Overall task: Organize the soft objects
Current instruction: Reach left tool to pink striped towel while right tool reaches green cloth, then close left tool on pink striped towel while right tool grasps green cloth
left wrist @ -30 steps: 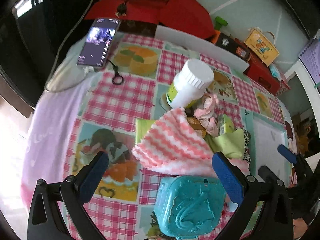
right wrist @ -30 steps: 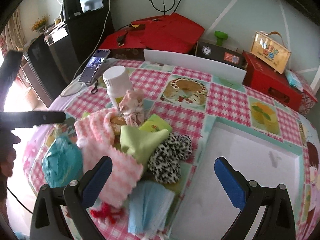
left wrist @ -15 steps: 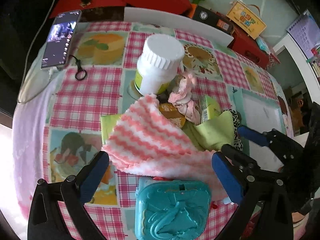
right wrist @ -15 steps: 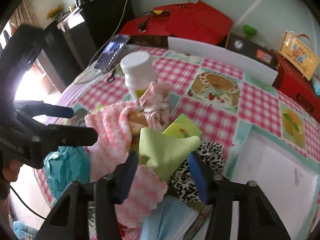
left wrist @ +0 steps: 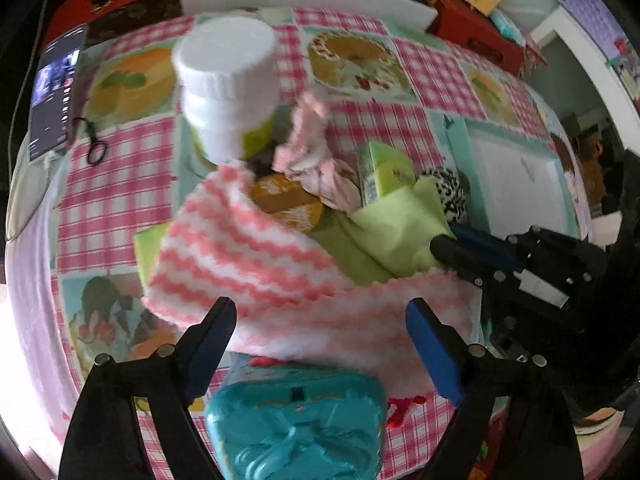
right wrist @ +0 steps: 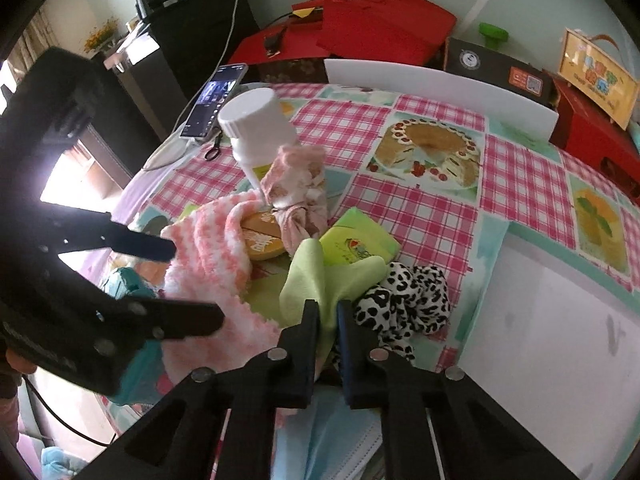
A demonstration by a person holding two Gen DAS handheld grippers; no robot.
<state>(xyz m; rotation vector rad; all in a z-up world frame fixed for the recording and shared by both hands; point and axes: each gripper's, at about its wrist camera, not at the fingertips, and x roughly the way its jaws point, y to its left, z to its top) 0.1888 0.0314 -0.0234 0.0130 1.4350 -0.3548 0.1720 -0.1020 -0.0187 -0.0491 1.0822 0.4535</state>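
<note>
A round bench (right wrist: 420,216) is covered with a pink-checked cloth printed with cake pictures, and a heap of soft things sits near its middle beside an upright white bottle (right wrist: 260,128). Just in front of the bottle lies a pink-and-white striped towel (left wrist: 248,252), with a pale pink knotted cloth (right wrist: 298,188) against the bottle's base. On the far side of the towel from the bottle is a green cloth (right wrist: 320,276), touching a black-and-white spotted scrunchie (right wrist: 404,300). The right gripper (right wrist: 328,312) has just closed its fingers — they pinch a fold of the green cloth. The left gripper (left wrist: 320,320) hovers over the towel's near edge; its fingers have just been narrowing but stand apart, and nothing is pressed between them. A teal plastic case (left wrist: 296,428) lies beside the towel. A white tray (right wrist: 560,340) lies flat beyond the scrunchie. Behind the bottle, a phone (right wrist: 212,100) rests at the bench edge — past it stand red boxes (right wrist: 360,24) and dark furniture against a pale wall.
</note>
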